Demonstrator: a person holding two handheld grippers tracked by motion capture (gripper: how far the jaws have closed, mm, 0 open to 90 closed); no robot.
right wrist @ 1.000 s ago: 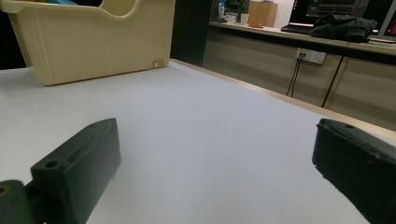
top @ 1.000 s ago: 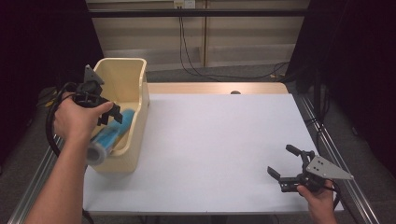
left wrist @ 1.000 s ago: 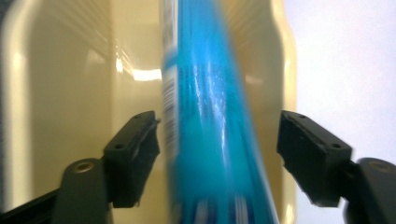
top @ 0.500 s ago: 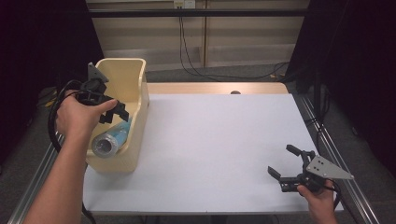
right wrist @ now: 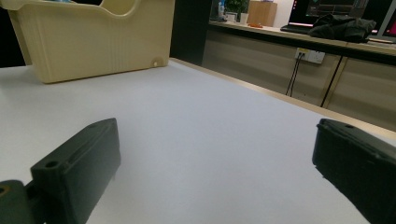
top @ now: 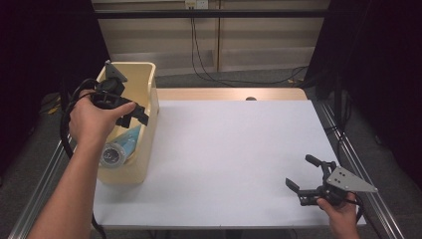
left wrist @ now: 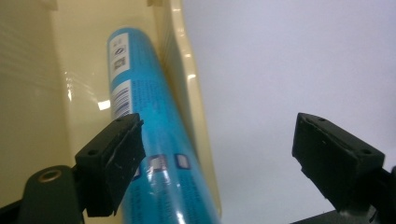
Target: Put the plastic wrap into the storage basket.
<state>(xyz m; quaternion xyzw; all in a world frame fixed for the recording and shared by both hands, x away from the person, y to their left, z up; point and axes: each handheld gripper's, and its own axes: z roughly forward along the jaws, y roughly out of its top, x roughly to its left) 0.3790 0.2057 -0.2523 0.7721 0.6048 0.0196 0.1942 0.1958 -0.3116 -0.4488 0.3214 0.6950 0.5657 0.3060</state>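
Blue tube [top: 122, 147]: lies at a slant inside the cream bin [top: 149, 102] at the left of the high view, its capped end toward the lower left, its body against the bin's right-hand wall. In the left gripper view the tube [left wrist: 149, 140] runs from the upper left to the bottom centre, resting loose in the bin [left wrist: 37, 93].

Left gripper [top: 133, 115]: held above the bin's right rim, jaws spread wide and empty. One second ago the tube sat between these jaws, over the bin; half a second ago it was already inside. It is now released and the gripper has lifted clear. Judgement: the placing step looks complete; what remains is withdrawal of the hand.

Right gripper [top: 304, 175]: at the lower right of the high view, low over the white bench [top: 239, 154], jaws open, holding nothing, position unchanged across the second.
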